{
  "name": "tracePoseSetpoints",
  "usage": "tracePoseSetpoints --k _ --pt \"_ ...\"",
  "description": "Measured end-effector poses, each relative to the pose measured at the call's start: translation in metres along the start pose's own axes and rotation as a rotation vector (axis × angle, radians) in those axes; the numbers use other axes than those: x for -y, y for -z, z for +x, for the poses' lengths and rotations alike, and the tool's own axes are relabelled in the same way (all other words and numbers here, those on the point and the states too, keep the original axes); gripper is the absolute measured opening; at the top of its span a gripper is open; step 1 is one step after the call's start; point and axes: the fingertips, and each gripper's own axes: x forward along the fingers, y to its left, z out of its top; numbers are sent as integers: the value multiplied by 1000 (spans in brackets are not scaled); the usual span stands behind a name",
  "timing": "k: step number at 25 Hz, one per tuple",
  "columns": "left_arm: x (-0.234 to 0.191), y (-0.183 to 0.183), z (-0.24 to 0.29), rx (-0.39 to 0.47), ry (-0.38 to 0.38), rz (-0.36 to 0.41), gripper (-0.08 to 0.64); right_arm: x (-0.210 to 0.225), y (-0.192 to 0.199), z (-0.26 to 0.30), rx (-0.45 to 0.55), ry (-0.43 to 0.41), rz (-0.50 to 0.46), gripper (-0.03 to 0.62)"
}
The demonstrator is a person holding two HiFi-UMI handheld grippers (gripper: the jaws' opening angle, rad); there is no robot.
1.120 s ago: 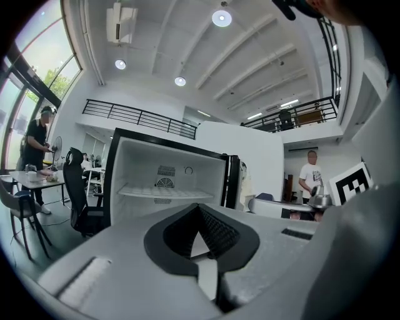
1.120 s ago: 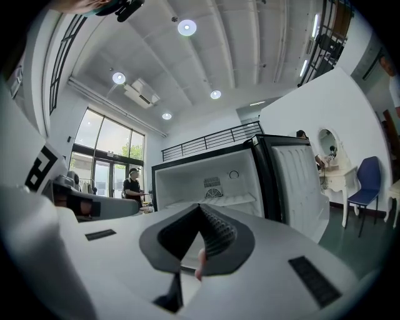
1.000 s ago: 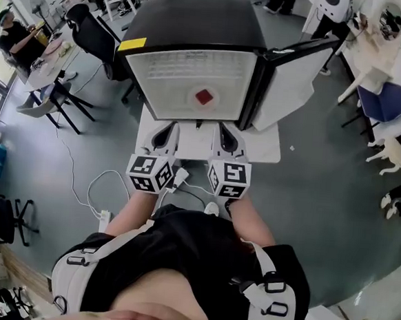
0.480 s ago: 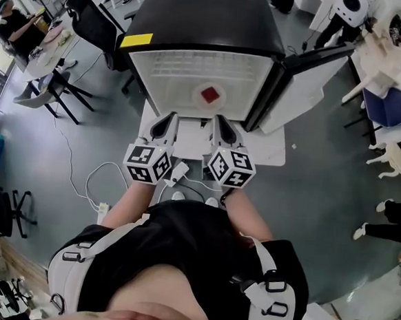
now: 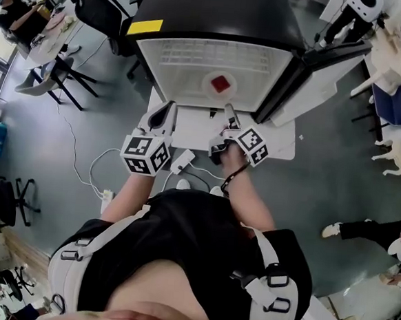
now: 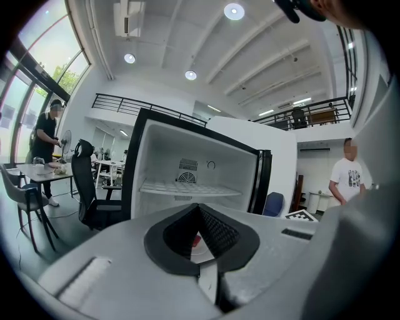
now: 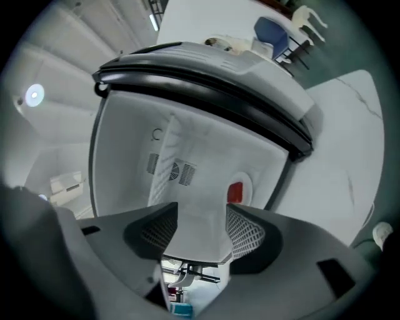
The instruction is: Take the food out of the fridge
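Observation:
The fridge (image 5: pixel 219 12) stands open, its door (image 5: pixel 318 72) swung out to the right. On its white floor lies the food, a red block (image 5: pixel 221 83) on a white plate (image 5: pixel 209 87). My left gripper (image 5: pixel 164 113) is shut and empty in front of the fridge's left half; in the left gripper view its tips (image 6: pixel 199 209) meet, with a sliver of the red block (image 6: pixel 196 240) showing behind them. My right gripper (image 5: pixel 228 113), rolled sideways, is just short of the opening. Its jaws are opening, with nothing between them (image 7: pixel 200 225). The red block (image 7: pixel 235 192) lies beyond them.
The fridge rests on a low white platform (image 5: pixel 189 131). A power strip and cables (image 5: pixel 183 163) lie on the floor below my hands. An office chair (image 5: pixel 94 16) and tables stand to the left. Someone's legs (image 5: pixel 361 230) are at the right.
My right gripper has rolled over, dropped lower and gone from shut to open. Both grippers have moved nearer to the fridge opening.

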Motion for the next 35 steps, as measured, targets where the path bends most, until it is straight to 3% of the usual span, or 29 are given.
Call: tracePoseSetpoints --k 9,21,35 --pt "-20 7 -9 -20 -48 -6 3 72 20 45 -42 131 184 256" --pt "-47 22 -31 -53 -134 -15 3 134 30 104 -26 357 267 288" --pt "-50 23 -28 -57 -132 -13 3 154 41 111 -43 607 216 288"
